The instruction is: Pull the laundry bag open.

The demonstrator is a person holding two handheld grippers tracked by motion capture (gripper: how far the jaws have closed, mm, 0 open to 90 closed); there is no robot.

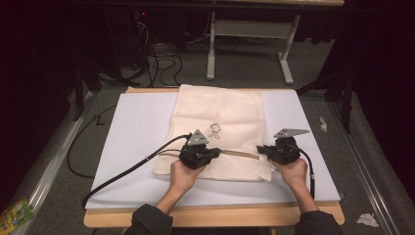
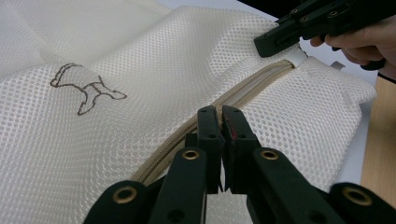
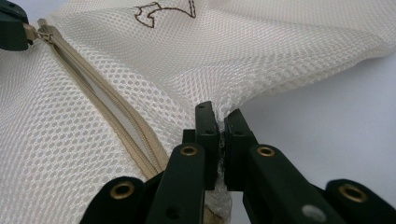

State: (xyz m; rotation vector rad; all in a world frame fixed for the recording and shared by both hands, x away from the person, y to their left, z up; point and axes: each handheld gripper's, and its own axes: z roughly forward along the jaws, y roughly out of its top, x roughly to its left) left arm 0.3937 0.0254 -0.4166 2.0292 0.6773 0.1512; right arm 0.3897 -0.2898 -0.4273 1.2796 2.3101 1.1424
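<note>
pinching mesh bag (image 1: 220,117) zipper (image 2: 243,91), both grippers clamped

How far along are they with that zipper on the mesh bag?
Roughly midway. The left gripper is shut on the zipper slider, the right gripper on the mesh bag edge. The zipper between them gapes open; that stretch looks left to close.

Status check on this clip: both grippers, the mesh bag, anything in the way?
Left gripper shut on zipper pull. Right gripper shut on mesh bag edge. Zipper partly open. Nothing blocking.
</note>
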